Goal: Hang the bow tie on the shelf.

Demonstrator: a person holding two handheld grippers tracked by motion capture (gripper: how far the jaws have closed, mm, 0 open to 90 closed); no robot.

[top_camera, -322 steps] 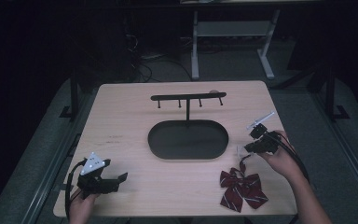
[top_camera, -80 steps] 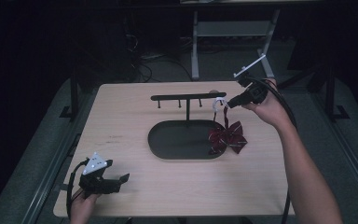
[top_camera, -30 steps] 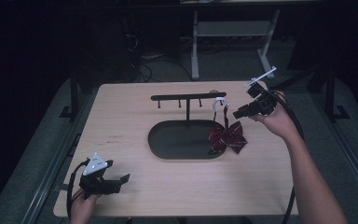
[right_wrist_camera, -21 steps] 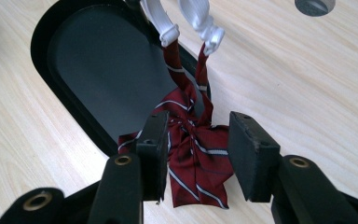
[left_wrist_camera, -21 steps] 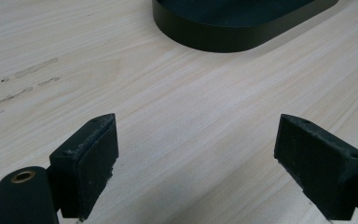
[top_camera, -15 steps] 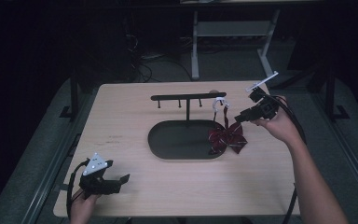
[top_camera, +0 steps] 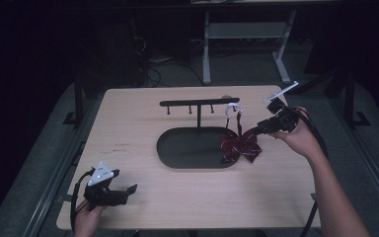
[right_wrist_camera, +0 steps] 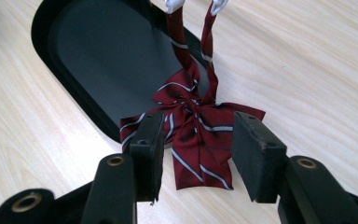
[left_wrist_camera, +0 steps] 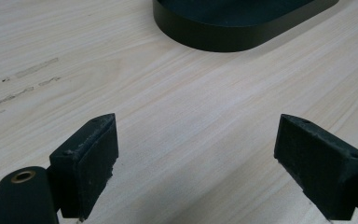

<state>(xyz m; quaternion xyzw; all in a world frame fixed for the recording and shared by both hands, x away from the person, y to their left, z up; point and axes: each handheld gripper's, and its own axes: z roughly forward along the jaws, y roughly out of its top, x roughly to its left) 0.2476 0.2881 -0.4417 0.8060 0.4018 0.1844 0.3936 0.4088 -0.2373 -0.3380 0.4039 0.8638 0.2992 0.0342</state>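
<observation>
Right tongs [top_camera: 263, 129] hover with jaws parted and nothing between them, just to the right of the bow tie; in the right gripper view the tongs [right_wrist_camera: 196, 140] frame the bow without touching it. Left tongs [top_camera: 128, 189] rest low on the wooden surface [top_camera: 128, 128], wide open and empty, and in the left gripper view these tongs [left_wrist_camera: 196, 158] have bare wood between the jaws, the stand's base ahead of them.

Ahead of the right tongs lies the black oval base [top_camera: 187, 148] of a T-shaped hanging stand [top_camera: 199, 103]. The striped burgundy bow tie [top_camera: 239, 144] hangs from the bar's near end by its strap, whose white clasp [top_camera: 233, 106] sits at the hook, while its wings rest partly on the base's rim and partly on the wood.

The hanging looks finished, so the sensible move is probably to draw the right tongs straight back, jaws apart, without snagging the strap.
</observation>
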